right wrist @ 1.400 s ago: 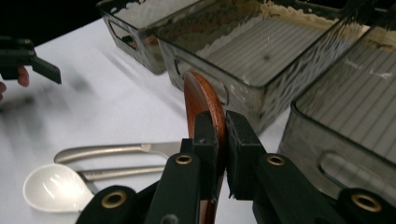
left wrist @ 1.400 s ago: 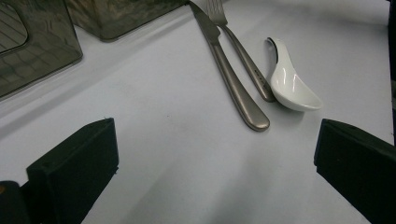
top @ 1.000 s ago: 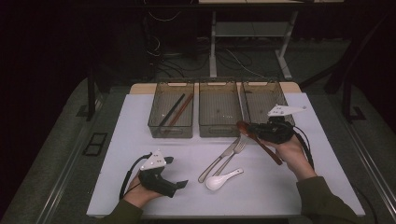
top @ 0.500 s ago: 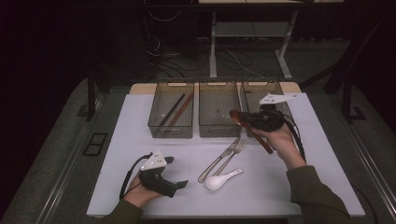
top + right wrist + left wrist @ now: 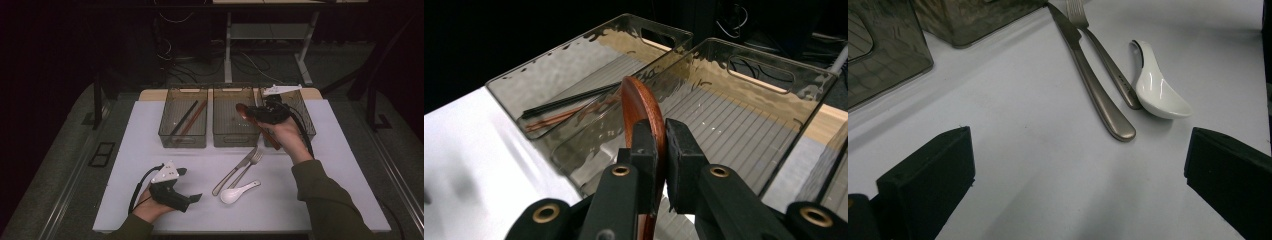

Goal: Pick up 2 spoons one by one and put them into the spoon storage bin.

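Chopsticks [image 5: 186, 119] in left bin [image 5: 165, 131]; right tool [image 5: 660, 150] grips wooden spoon [image 5: 640, 107], left tool [image 5: 192, 185] open.

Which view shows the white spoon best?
The left gripper view: the white spoon lies close up on the table beside the fork, bowl and handle plain. The high view shows it small, near the table's front.

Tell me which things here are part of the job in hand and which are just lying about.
In the job:
right gripper, shut on the wooden spoon
middle bin, below the spoon

Lying about:
knife, fork, white soup spoon
chopsticks in the left bin
left gripper, open, resting
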{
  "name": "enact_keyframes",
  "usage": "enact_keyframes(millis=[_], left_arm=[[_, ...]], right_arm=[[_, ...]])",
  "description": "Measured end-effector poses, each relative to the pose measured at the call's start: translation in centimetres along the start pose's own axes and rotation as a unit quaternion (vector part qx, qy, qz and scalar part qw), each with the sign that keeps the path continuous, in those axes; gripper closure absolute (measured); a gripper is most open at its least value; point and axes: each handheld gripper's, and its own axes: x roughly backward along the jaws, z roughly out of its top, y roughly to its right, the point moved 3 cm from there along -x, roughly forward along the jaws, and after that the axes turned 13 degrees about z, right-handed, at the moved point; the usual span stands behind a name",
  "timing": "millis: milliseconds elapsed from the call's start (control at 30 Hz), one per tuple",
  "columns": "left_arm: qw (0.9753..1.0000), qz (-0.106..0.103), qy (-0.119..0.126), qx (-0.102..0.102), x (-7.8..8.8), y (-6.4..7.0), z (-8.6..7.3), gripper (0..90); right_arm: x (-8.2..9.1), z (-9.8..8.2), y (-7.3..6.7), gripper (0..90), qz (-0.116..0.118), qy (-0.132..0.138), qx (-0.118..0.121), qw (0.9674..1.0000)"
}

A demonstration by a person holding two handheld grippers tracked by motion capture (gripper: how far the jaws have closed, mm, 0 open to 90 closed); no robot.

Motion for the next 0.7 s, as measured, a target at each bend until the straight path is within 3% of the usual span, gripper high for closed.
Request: enact_keyframes(millis=[500,700], left_arm=[[0.9999,-0.005,-0.001,-0.011,0.1,0.1,0.1,0.0],[0.9999,-0.007,0.001,-0.009,0.0,0.1,0.1,0.0]], right_arm=[[-3.8,3.7,1.4,82.8,-0.019,-0.004,-0.001,0.9998],[-5.8,4.3,2.2,82.7,-0.025,-0.014,-0.003,0.9996]])
